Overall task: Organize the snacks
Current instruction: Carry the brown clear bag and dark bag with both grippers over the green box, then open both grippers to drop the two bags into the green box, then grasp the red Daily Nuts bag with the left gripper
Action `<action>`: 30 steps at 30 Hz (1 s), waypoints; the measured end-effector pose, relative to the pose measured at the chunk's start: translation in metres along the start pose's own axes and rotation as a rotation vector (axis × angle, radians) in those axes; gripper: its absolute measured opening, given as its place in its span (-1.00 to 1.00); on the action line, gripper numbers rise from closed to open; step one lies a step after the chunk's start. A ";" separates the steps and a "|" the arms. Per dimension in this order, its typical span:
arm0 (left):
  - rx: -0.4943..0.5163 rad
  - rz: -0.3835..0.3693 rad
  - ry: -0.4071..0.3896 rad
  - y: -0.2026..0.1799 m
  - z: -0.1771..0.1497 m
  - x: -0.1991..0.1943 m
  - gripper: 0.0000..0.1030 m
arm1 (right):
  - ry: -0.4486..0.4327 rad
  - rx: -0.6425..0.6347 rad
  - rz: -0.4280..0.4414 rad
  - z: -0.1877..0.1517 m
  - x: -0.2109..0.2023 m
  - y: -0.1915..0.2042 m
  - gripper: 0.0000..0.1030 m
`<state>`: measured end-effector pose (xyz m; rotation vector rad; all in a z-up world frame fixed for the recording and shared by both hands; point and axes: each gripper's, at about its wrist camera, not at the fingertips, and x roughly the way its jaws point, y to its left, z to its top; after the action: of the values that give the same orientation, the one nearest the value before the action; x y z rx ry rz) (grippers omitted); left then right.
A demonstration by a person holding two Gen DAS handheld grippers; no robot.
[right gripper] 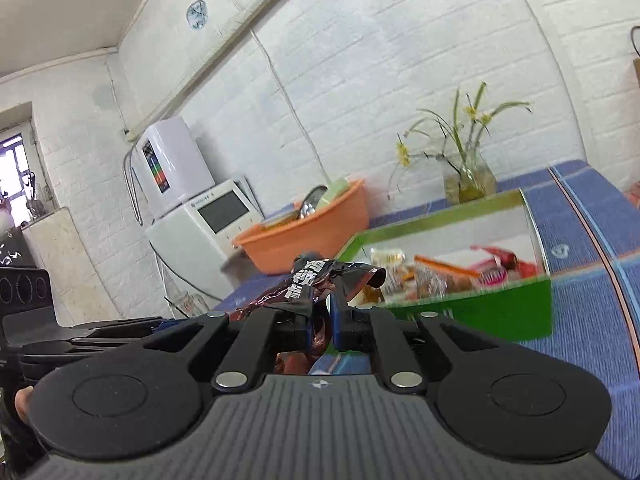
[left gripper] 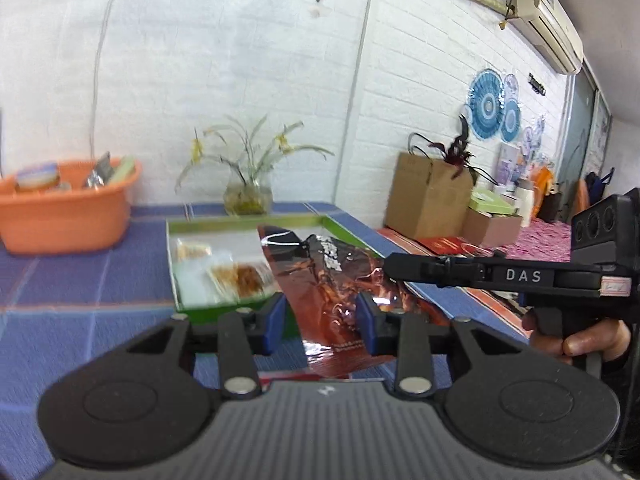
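A shiny dark red snack bag is held in the air over the near right corner of a green box. My right gripper is shut on the bag, pinching its crumpled edge; in the left wrist view it reaches in from the right. My left gripper is open, its blue pads on either side of the bag's lower end, apart from it. The green box holds several clear and red snack packets.
An orange basin with packets stands at the back left of the blue tiled table. A glass vase with a plant stands behind the box. Cardboard boxes lie right; white appliances beyond the table.
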<state>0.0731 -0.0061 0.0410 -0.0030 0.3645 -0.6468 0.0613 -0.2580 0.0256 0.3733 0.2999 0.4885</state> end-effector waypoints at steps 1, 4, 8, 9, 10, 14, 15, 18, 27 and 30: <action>0.025 0.025 -0.003 -0.003 0.005 0.006 -0.32 | -0.014 -0.012 0.003 0.005 0.004 -0.003 -0.66; 0.072 0.071 -0.002 -0.004 0.019 0.032 -0.32 | -0.046 -0.003 -0.006 0.018 0.020 -0.017 -0.65; 0.054 0.086 0.011 0.006 0.036 0.074 -0.32 | -0.082 0.022 -0.038 0.031 0.040 -0.041 -0.64; 0.054 0.094 0.018 0.009 0.039 0.084 -0.32 | -0.089 0.025 -0.047 0.034 0.046 -0.047 -0.63; 0.056 0.107 0.022 0.011 0.042 0.095 -0.32 | -0.087 0.028 -0.048 0.037 0.053 -0.053 -0.59; 0.044 0.128 0.064 0.023 0.046 0.135 -0.32 | -0.074 0.054 -0.064 0.046 0.078 -0.078 -0.54; 0.043 0.135 0.079 0.026 0.046 0.145 -0.32 | -0.062 0.060 -0.070 0.047 0.085 -0.084 -0.54; 0.019 0.156 0.106 0.034 0.040 0.167 -0.30 | -0.037 0.076 -0.105 0.045 0.104 -0.096 -0.54; 0.065 0.242 0.046 0.043 0.023 0.133 0.80 | -0.087 -0.012 -0.180 0.039 0.082 -0.081 0.50; 0.086 0.251 0.046 0.040 0.011 0.098 0.94 | -0.096 -0.052 -0.156 0.031 0.055 -0.065 0.63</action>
<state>0.1722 -0.0334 0.0143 0.1383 0.3737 -0.4145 0.1450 -0.2916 0.0154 0.3187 0.2212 0.3240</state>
